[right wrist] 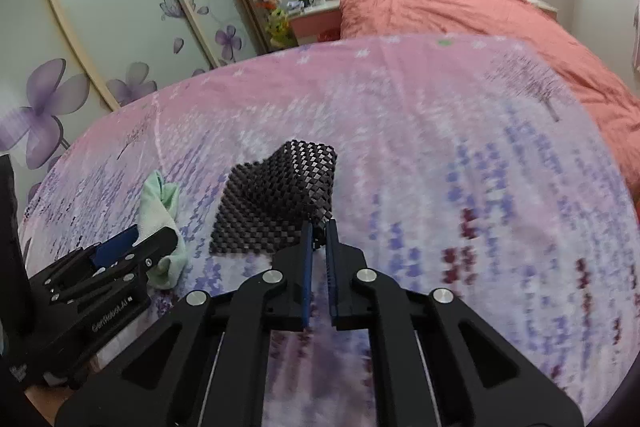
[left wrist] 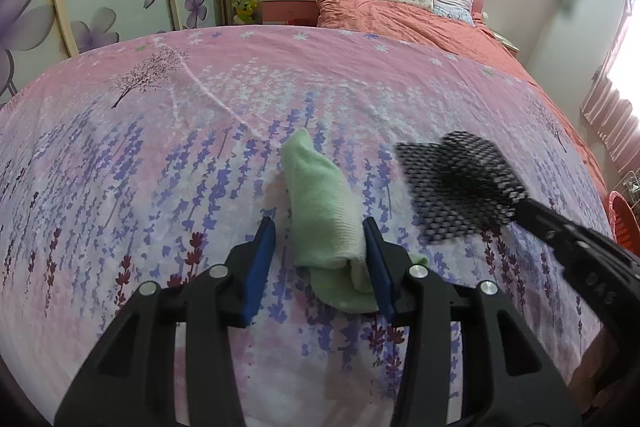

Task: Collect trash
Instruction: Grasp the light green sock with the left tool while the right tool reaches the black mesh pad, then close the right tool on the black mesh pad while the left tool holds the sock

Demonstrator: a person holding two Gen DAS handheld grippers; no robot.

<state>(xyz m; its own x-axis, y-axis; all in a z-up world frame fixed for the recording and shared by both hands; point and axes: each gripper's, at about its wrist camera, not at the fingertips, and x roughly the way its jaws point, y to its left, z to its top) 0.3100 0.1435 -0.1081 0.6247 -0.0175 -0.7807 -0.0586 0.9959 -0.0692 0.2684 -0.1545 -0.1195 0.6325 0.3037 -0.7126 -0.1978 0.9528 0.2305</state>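
Right gripper (right wrist: 319, 233) is clamped on the black mesh mat (right wrist: 280, 199), frame centre; left gripper (left wrist: 320, 247) sits part-open around the green cloth (left wrist: 320, 203) on the bed (left wrist: 160, 147).

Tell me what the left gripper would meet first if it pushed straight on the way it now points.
Probably the green cloth: it already lies between the left gripper's open jaws, against the right pad, and stretches ahead along the line. Beyond it is only the flowered bedspread. The black mesh mat sits off to the right.

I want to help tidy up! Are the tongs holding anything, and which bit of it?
The right tongs pinch the black mesh mat by its near corner. The left tongs straddle the green cloth, but whether they squeeze it cannot be told.
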